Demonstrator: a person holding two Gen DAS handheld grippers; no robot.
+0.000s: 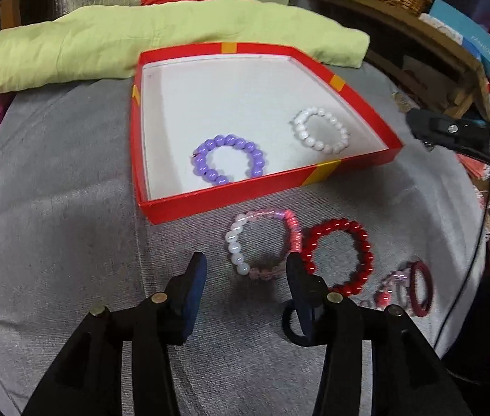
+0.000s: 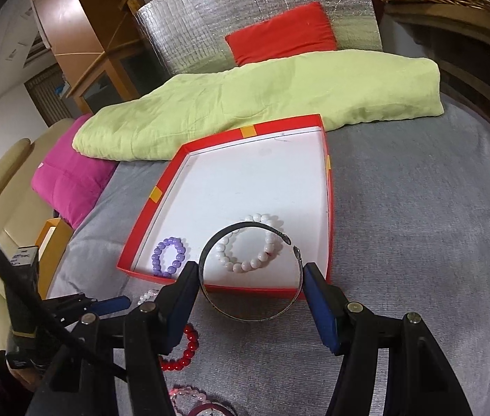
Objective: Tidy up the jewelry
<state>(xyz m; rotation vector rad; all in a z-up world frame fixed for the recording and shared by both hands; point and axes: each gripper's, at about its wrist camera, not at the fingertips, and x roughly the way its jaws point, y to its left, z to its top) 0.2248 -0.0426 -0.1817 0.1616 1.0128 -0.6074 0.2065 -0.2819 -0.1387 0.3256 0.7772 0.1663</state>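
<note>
Through my left wrist camera, my left gripper (image 1: 245,277) stood wide open and empty over the grey cloth (image 1: 54,208), just short of the pink-and-white beaded bracelet (image 1: 262,242), with the red beaded bracelet (image 1: 338,256) touching it. The shallow red cardboard box (image 1: 210,204) held a purple beaded bracelet (image 1: 227,163) and a white beaded bracelet (image 1: 319,130). A blue carton (image 1: 466,34) bore lettering too blurred to read. Through my right wrist camera, my right gripper (image 2: 250,279) clasped a thin silver open bangle (image 2: 207,253) at the box's near edge.

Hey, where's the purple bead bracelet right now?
The purple bead bracelet lies inside the red box, near its front-left corner in the left wrist view, left of the white bead bracelet.
</note>
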